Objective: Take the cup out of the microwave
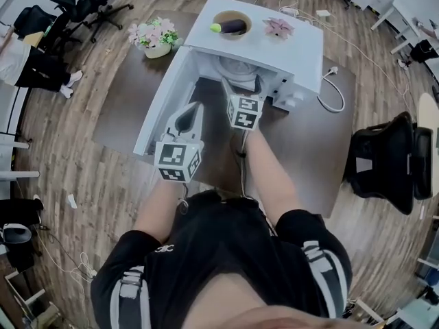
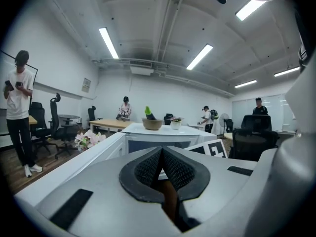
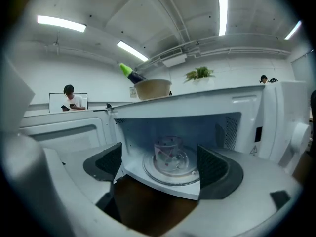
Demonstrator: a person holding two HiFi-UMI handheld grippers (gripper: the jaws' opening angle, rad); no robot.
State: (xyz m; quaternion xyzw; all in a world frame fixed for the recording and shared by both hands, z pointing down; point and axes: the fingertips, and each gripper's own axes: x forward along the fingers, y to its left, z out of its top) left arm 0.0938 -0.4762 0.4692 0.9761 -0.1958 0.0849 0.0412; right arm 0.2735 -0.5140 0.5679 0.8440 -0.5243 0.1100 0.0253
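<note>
Right hand-held gripper [image 3: 159, 174] gapes empty; cup [image 3: 167, 155] sits ahead of it inside open microwave [image 3: 207, 105]

Dark brown table [image 1: 315, 149] right below me, standing on the wooden floor [image 1: 75, 149].
The white microwave [image 1: 288, 43] sits toward the table's far edge, its door [image 1: 159, 112] swung open on my left. A pot of pink and white flowers [image 1: 156, 36] stands at the far left corner, just beside the microwave, and a white cable [image 1: 334, 98] loops on the bare top to the right.
</note>
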